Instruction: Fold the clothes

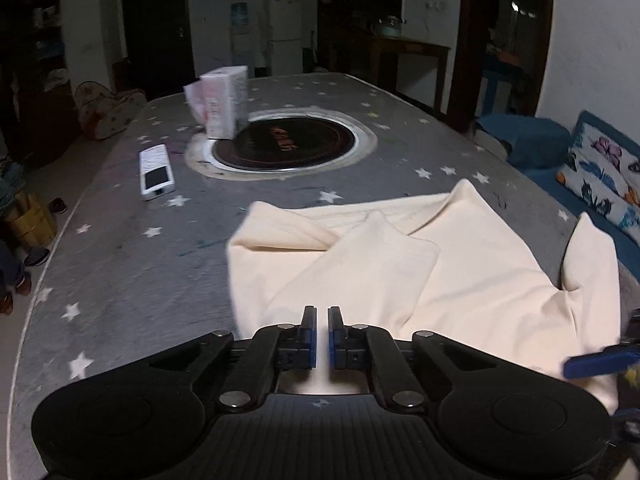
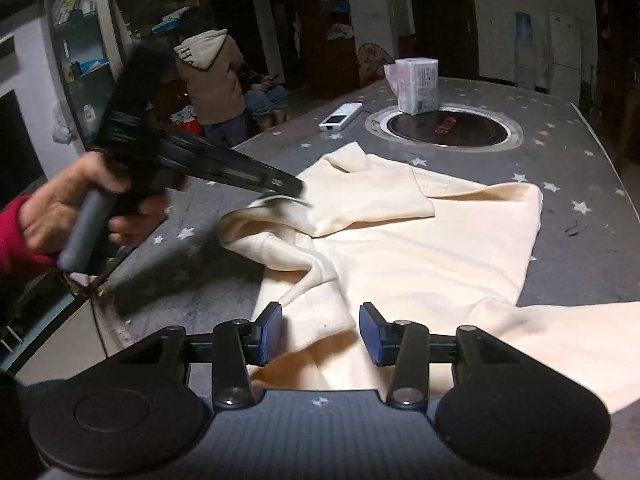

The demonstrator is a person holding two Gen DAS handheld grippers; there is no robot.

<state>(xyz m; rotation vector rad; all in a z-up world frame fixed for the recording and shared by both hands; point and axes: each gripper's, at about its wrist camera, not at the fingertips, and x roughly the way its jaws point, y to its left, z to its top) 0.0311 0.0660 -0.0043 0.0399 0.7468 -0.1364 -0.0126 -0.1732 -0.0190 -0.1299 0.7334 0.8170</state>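
Garment: cream garment (image 1: 420, 264) lay partly folded on the grey star-patterned bench (image 1: 120, 264), one flap doubled over its middle, its near edge running under both tools.
Left gripper: left gripper (image 1: 322, 338) had its blue-padded fingers (image 1: 311, 340) drawn almost together, only a thin slit between them; cream cloth showed in that slit and beneath them, but whether they pinched it could not be told.
Right gripper: right gripper (image 2: 320, 334) had its fingers (image 2: 270, 334) partly spread, a raised fold of the garment lying between the pads without being pressed.
Hand: a hand (image 2: 72, 208) in a red sleeve gripped the left tool's handle, the tool's tip over the garment's bunched left edge.
Bench items: a tissue pack (image 1: 218, 102) and a white remote (image 1: 157, 172) sat beside the round inset hob (image 1: 284, 142).
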